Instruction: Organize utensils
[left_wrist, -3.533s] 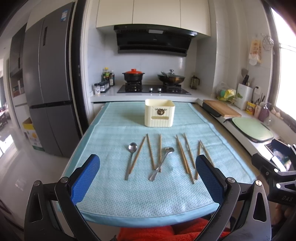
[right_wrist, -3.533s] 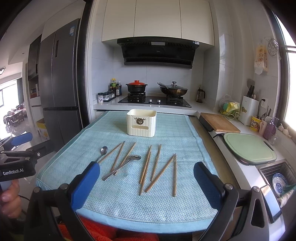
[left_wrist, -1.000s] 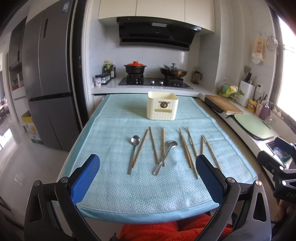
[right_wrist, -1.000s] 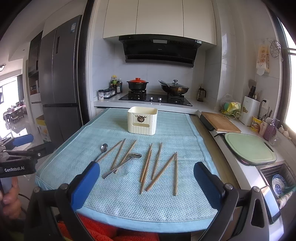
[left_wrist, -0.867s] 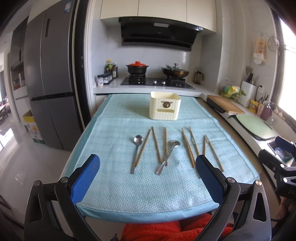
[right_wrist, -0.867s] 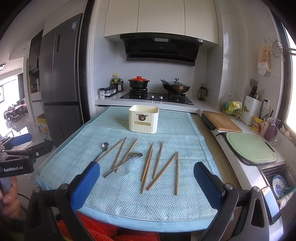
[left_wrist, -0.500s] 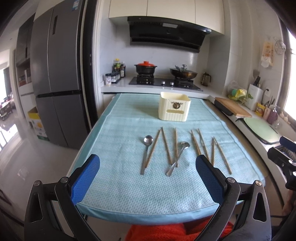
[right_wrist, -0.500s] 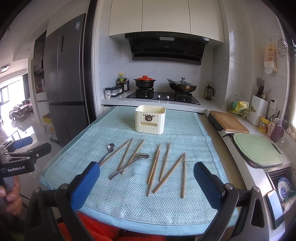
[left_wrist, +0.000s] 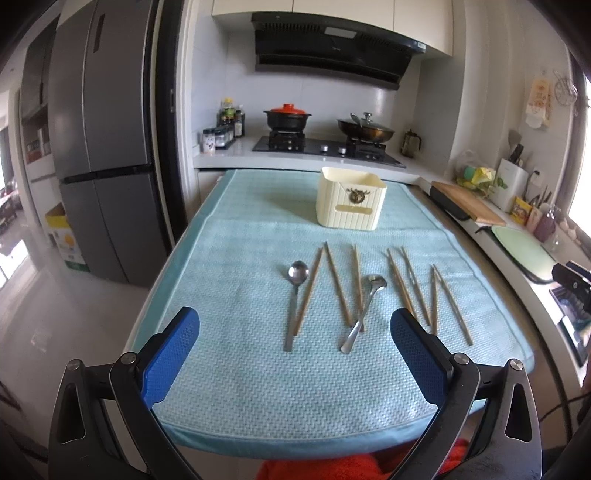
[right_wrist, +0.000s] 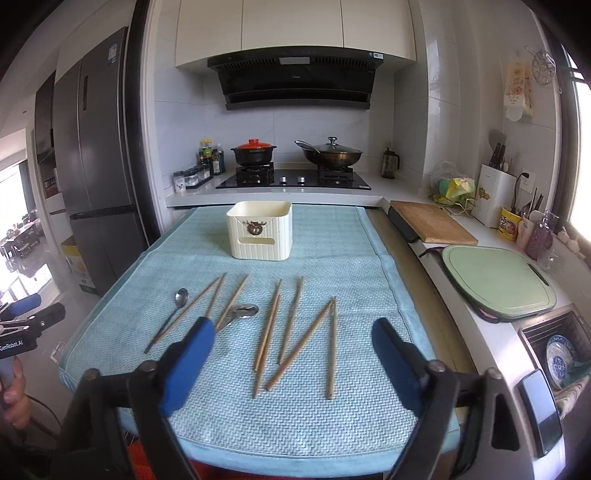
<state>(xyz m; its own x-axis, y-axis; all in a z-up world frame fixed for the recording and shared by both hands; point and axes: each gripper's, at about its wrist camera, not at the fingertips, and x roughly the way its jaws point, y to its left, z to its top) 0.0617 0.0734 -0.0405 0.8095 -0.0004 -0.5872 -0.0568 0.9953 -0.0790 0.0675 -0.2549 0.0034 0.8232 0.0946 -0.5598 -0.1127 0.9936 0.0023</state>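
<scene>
Two metal spoons and several wooden chopsticks lie scattered on a teal mat. Behind them stands an empty-looking cream utensil holder. My left gripper hovers open over the mat's near edge, with nothing between its blue pads. In the right wrist view the chopsticks, a spoon and the holder show again. My right gripper is closing its jaws above the near chopsticks, and its pads touch nothing. The left gripper shows at the left edge.
A stove with a red-lidded pot and a wok stands behind the table. A fridge is on the left. On the right counter are a wooden board, a green board, a sink with dishes and a phone.
Both views have drawn closer to the table, and the utensils look larger and sit further right. The right gripper's jaws have narrowed. No utensil has moved.
</scene>
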